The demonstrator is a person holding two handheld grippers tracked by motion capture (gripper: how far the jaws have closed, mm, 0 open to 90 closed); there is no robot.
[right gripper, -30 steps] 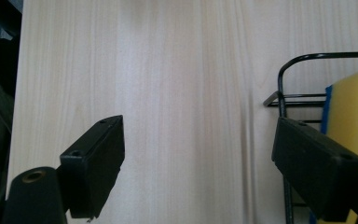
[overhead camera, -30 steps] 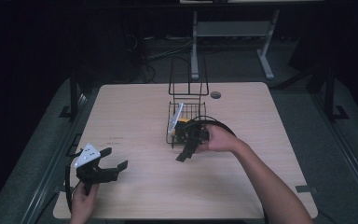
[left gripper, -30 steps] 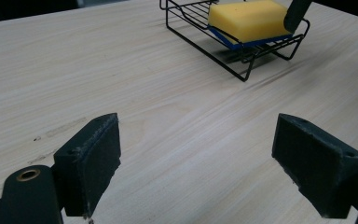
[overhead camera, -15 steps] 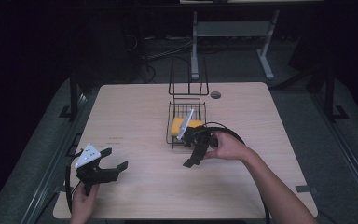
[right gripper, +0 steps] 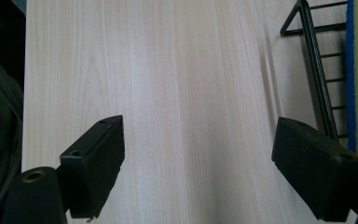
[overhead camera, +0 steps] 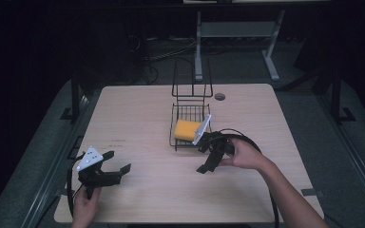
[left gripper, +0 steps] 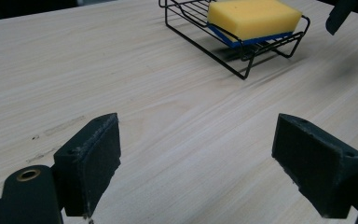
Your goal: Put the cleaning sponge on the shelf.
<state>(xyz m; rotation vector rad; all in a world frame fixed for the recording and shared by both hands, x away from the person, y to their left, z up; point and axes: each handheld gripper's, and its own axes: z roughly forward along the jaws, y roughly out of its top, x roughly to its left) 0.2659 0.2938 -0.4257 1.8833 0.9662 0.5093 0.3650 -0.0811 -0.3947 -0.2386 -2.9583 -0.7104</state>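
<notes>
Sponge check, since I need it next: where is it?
The sponge lies in the wire basket mid-table, just left of the right tool.

A yellow sponge (overhead camera: pixel 186 129) with a blue underside lies flat in a black wire basket (overhead camera: pixel 179 141) mid-worktop (overhead camera: pixel 138 118).

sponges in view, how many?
1. The yellow sponge with a blue underside lies in the low wire basket at mid-table, next to the right hand-held gripper. The tall wire rack behind the basket looks empty.
</notes>
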